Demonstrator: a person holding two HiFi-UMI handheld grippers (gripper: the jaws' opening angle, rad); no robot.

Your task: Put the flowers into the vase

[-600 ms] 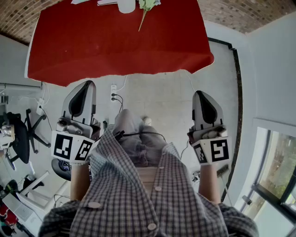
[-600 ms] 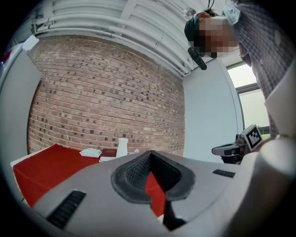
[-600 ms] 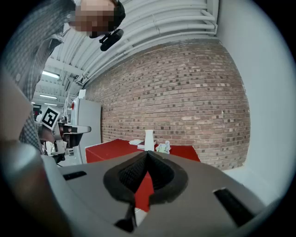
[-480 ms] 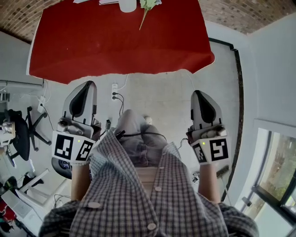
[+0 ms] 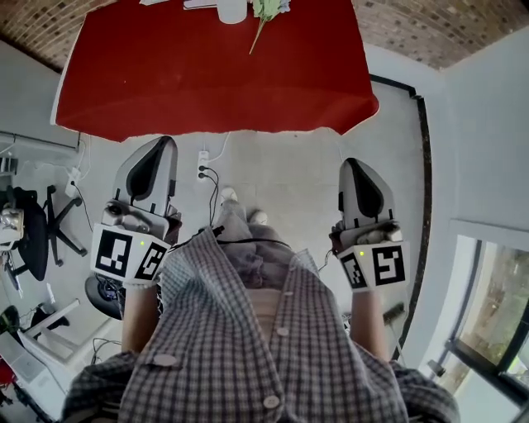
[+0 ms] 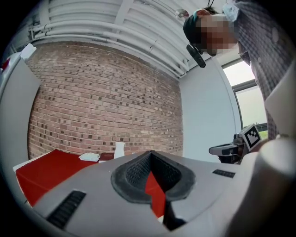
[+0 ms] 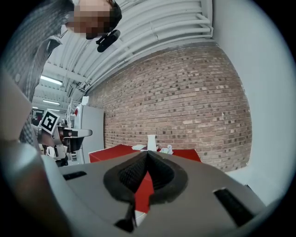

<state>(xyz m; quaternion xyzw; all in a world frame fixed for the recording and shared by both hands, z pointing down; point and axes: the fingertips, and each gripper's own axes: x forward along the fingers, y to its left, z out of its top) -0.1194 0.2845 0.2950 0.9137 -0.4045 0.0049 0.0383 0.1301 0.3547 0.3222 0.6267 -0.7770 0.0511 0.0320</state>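
A white vase (image 5: pixel 232 10) stands at the far side of a red-covered table (image 5: pixel 215 74). Just right of it lie the flowers (image 5: pixel 263 16), green stem toward me. Both grippers are well short of the table, over the floor, in front of my body. My left gripper (image 5: pixel 161 142) is shut and holds nothing. My right gripper (image 5: pixel 354 163) is also shut and holds nothing. The left gripper view shows the vase (image 6: pixel 119 150) far beyond the closed jaws. In the right gripper view the vase (image 7: pixel 151 142) and flowers (image 7: pixel 167 149) are small and distant.
White papers (image 5: pixel 198 4) lie left of the vase. A power strip with cables (image 5: pixel 205 169) sits on the floor near the table's front edge. An office chair (image 5: pixel 33 240) stands at the left, a window (image 5: pixel 496 330) at the right. A brick wall lies behind the table.
My left gripper has shifted a little up the picture toward the table. My legs have changed place as in a step. Both grippers stay shut.
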